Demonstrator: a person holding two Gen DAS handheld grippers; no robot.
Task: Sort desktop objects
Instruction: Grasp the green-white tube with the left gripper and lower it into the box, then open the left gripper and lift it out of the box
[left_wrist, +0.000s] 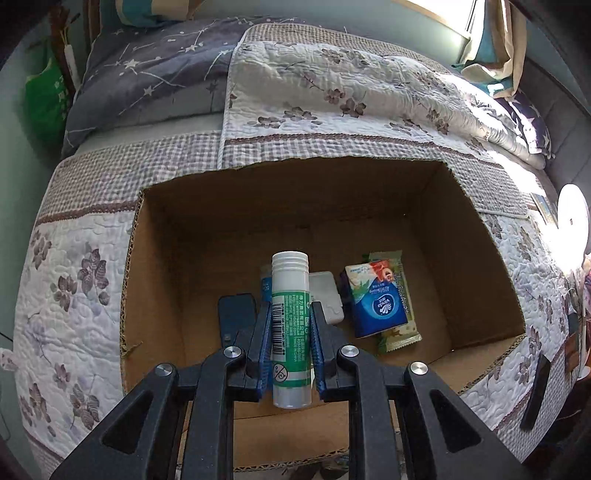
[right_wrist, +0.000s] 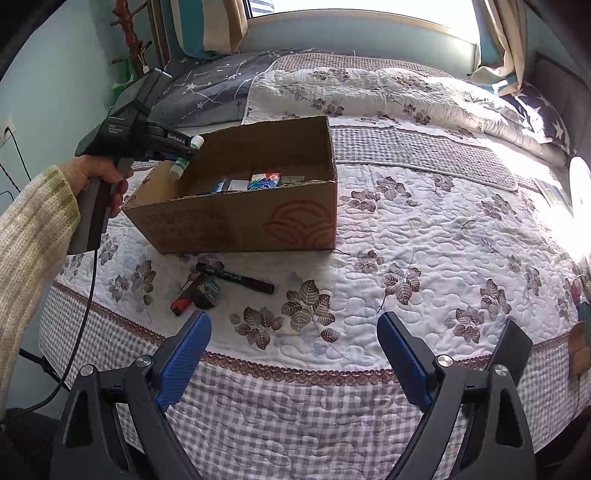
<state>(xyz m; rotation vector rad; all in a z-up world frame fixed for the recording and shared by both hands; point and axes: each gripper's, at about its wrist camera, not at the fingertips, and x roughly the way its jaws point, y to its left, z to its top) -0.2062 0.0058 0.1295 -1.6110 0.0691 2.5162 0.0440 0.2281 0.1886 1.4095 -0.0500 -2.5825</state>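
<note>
Sunlight falls on a bed (right_wrist: 424, 236) with a white quilt full of purple leaves. On the quilt sits an open cardboard box (right_wrist: 240, 221).

The left gripper (left_wrist: 290, 325) is up over the box. Its blue jaws are pinching a glue stick (left_wrist: 290, 317), white with a green label, and the cap end points out past the jaws. From the right wrist camera, the glue stick (right_wrist: 186, 157) hangs above the box's left corner, at about 10 o'clock.

Down inside the box, at 2 o'clock from the glue stick, lie a blue tissue pack (left_wrist: 376, 302) and a green snack packet (left_wrist: 399, 336) under it. A small white case (left_wrist: 327, 295) lies just beside the jaws, and a dark blue flat thing (left_wrist: 236, 314) is at 9 o'clock.

The right gripper (right_wrist: 293, 345) is low over the quilt, with its jaws spread wide and nothing between them. In front of the box lie a black marker pen (right_wrist: 236, 278) and, touching it, a small dark thing with a red end (right_wrist: 195, 295).
</note>
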